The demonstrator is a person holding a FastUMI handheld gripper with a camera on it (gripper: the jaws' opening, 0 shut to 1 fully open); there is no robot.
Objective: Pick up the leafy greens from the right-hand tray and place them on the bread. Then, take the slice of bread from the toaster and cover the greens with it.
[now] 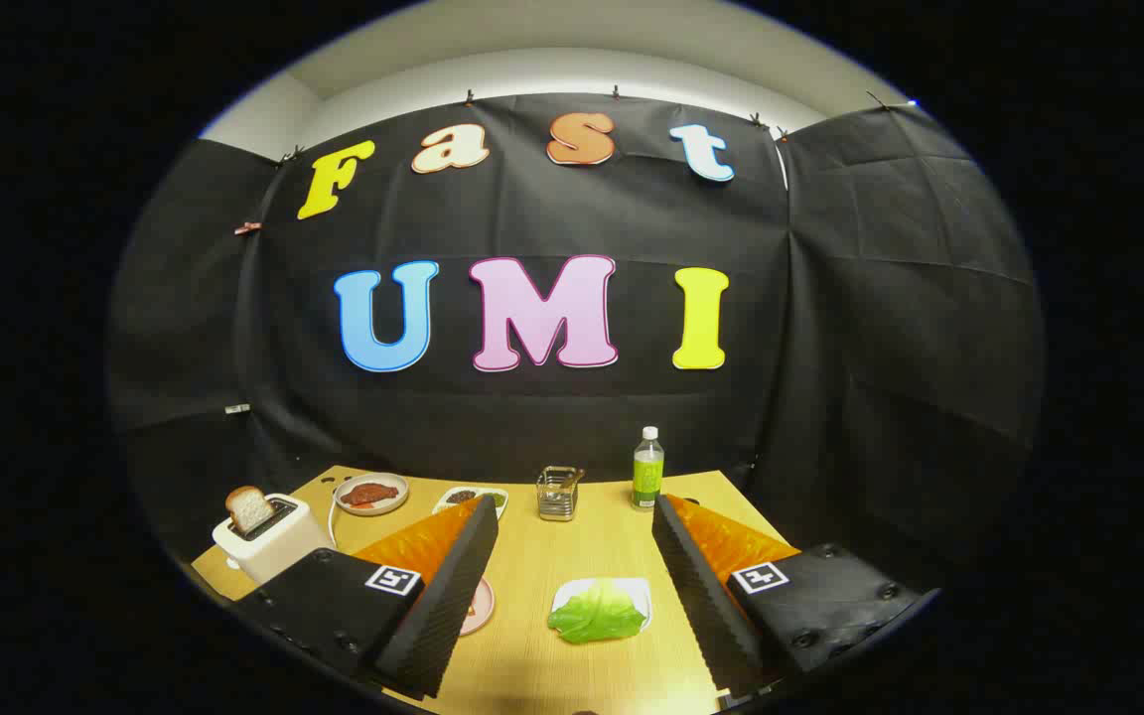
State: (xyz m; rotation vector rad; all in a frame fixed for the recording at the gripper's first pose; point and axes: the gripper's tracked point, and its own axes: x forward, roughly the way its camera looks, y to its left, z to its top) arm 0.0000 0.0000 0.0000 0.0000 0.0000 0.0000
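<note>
— How is the hand-held gripper [575,516] seen?
— Spread wide, nothing held, above the counter [532,655].
— And the leafy greens [596,614]?
— Laid on a white tray [632,590] between the fingers (nearer the right one). A bread slice [249,507] is stood upright in the toaster [269,541], beyond the left finger.

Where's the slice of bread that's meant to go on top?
In the gripper view, the bread slice stands up out of the white toaster at the table's left end, beside a plate of red food, beyond the open tongs.
</note>
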